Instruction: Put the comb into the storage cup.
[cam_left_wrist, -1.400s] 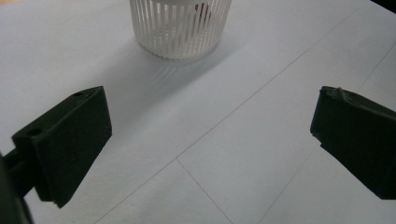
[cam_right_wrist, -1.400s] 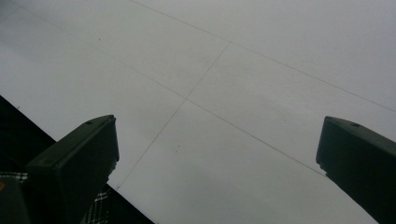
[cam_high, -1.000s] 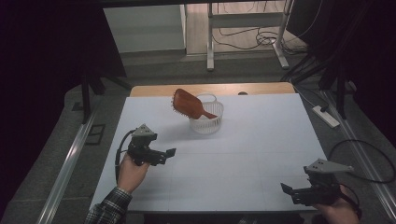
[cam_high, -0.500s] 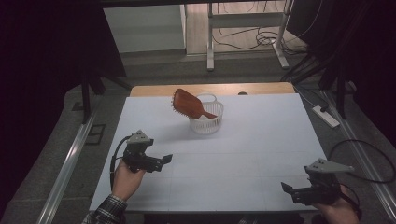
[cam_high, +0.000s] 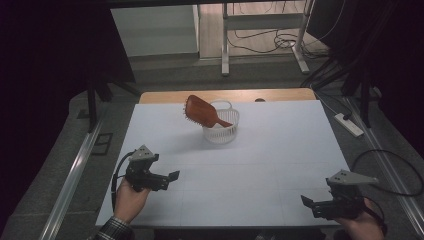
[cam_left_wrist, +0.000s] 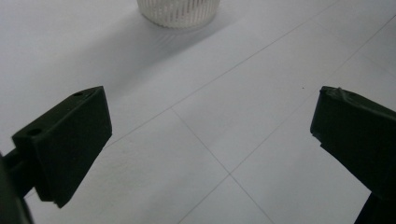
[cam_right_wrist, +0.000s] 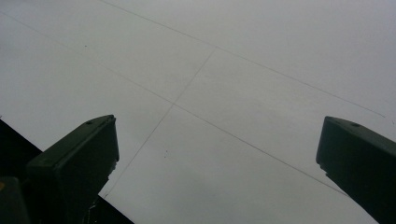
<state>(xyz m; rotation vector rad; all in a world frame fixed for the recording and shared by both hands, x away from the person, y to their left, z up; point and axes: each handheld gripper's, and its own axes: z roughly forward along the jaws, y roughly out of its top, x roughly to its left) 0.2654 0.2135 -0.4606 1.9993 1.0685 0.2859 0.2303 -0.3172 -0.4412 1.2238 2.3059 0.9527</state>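
Note:
A brown wooden hairbrush leans in a small white ribbed basket at the far middle of the white table; its head sticks out up and to the left. My left gripper is near the table's front left, held by a hand, jaws wide open and empty. In the left gripper view the gripper looks over bare table toward the basket's base. My right gripper sits at the front right corner, open and empty, and in the right gripper view the gripper hangs over bare table near its edge.
A wooden strip runs along the table's far edge. Beyond it are floor cables and a metal frame's legs. A white power strip lies off the right side. Dark stands flank the table.
My left gripper has drawn back toward the front left edge and lowered a little. The right gripper has barely moved. The brush and basket are unchanged.

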